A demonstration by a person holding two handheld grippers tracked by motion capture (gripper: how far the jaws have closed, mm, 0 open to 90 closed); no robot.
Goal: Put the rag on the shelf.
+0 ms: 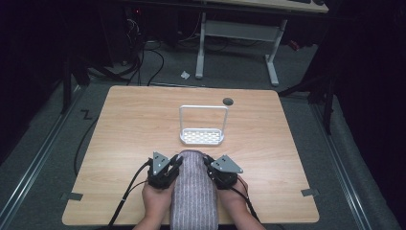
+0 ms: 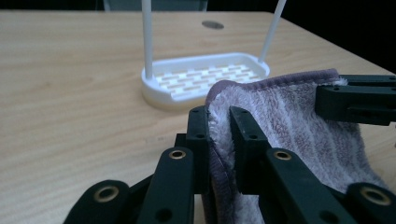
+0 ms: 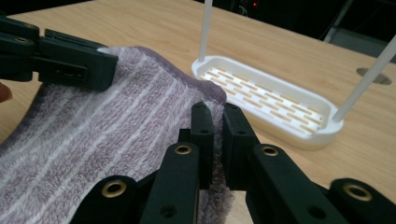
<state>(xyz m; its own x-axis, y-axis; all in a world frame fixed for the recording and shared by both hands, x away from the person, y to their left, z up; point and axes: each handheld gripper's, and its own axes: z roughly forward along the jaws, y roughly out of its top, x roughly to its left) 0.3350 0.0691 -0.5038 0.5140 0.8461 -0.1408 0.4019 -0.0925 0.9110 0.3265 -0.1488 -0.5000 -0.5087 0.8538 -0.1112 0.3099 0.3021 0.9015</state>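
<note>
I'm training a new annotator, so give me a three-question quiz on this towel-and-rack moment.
1. True or false: both tongs, left and right, are shut on the towel.
2. Where is the white rack? A) beyond the towel B) under it C) off the table
3. Fill in: the towel is striped and pale ____.

Key: 1 true. 2 A. 3 purple.

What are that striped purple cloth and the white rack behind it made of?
The striped purple-grey cloth looks like soft terry or fleece: its fuzzy pile and stitched hem show close up. The white slotted rack with a hoop handle looks like smooth matte plastic, moulded in one piece, though painted metal rods can't be ruled out. The table looks like pale wood-grain laminate.
</note>
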